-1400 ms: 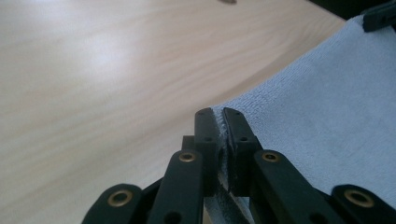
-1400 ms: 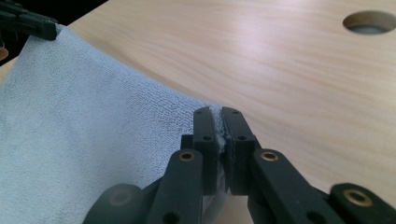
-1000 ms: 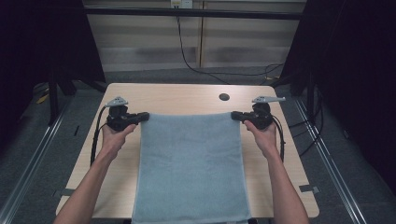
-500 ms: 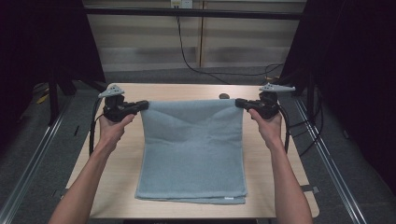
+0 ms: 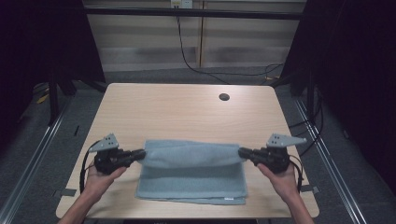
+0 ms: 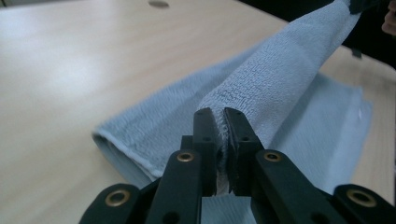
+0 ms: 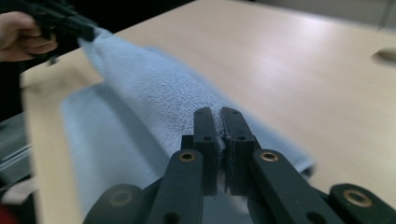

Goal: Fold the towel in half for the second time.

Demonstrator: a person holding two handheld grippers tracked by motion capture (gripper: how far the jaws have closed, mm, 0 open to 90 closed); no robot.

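left gripper: clamped on one corner of light blue towel | right gripper: clamped on opposite corner | towel: near edge of wooden table, gripped edge lifted taut over lower layer, likely to fold squarely

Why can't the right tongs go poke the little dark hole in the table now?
Probably can't yet: the right tongs are shut on the blue towel, which the left tongs hold too. The hole lies farther back on bare table, nothing blocking it.

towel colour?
Light blue towel, plain terry, no pattern. Clearest in the left gripper view.
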